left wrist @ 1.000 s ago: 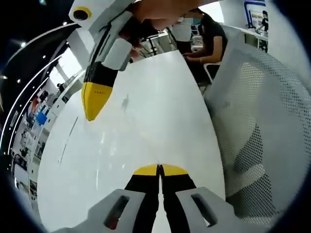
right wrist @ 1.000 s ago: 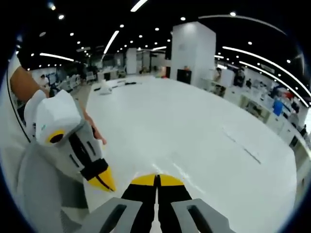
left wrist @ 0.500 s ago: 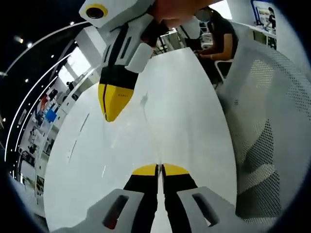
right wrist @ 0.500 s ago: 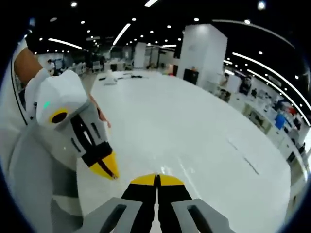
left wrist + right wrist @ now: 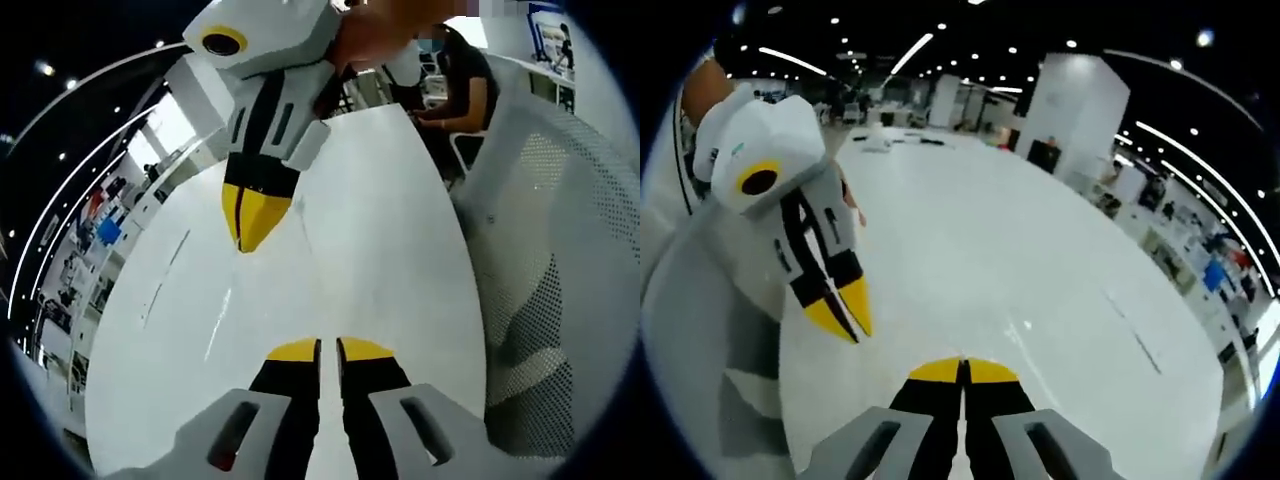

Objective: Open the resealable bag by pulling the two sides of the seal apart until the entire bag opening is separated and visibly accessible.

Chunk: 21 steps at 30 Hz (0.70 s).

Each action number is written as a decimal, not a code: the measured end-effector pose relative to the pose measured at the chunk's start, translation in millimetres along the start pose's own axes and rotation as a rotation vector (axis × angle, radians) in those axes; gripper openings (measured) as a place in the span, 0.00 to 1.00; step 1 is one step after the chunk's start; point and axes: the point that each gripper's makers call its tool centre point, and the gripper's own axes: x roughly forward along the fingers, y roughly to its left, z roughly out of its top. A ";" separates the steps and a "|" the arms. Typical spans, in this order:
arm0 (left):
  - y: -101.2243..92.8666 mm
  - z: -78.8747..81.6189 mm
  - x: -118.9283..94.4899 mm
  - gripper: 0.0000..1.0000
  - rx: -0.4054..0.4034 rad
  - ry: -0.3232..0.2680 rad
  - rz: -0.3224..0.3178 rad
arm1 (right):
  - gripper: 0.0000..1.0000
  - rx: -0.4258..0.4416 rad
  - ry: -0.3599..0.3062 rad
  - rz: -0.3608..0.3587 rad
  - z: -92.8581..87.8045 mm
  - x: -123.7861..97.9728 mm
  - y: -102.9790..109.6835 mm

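The left gripper (image 5: 328, 350) has black jaws with smooth yellow tips, wedge-shaped, and a grey plastic body. Its tips stand slightly apart, with a thin strip of table visible between them, and they grasp nothing. In the right gripper view the left gripper (image 5: 840, 315) comes in from the left, above the table, with a white shell.

The right gripper (image 5: 962, 370) is made the same way. Its yellow tips are pressed together and nothing is seen between them. In the left gripper view the right gripper (image 5: 255, 225) hangs from the top, pointed down at the table, and a hand (image 5: 390, 25) holds it.

The table (image 5: 380, 260) is white, glossy and long, with soft reflections of the lamps. Beside it is a white chair (image 5: 540, 230) with a perforated mesh back. A person (image 5: 465, 85) in dark clothes sits at the far end.

Where the resealable bag lies I cannot tell. I can read no writing
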 end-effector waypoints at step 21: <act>1.4 -31.0 -36.9 0.04 -0.088 0.008 0.070 | 0.00 -0.025 0.039 -0.013 -20.9 17.5 -3.0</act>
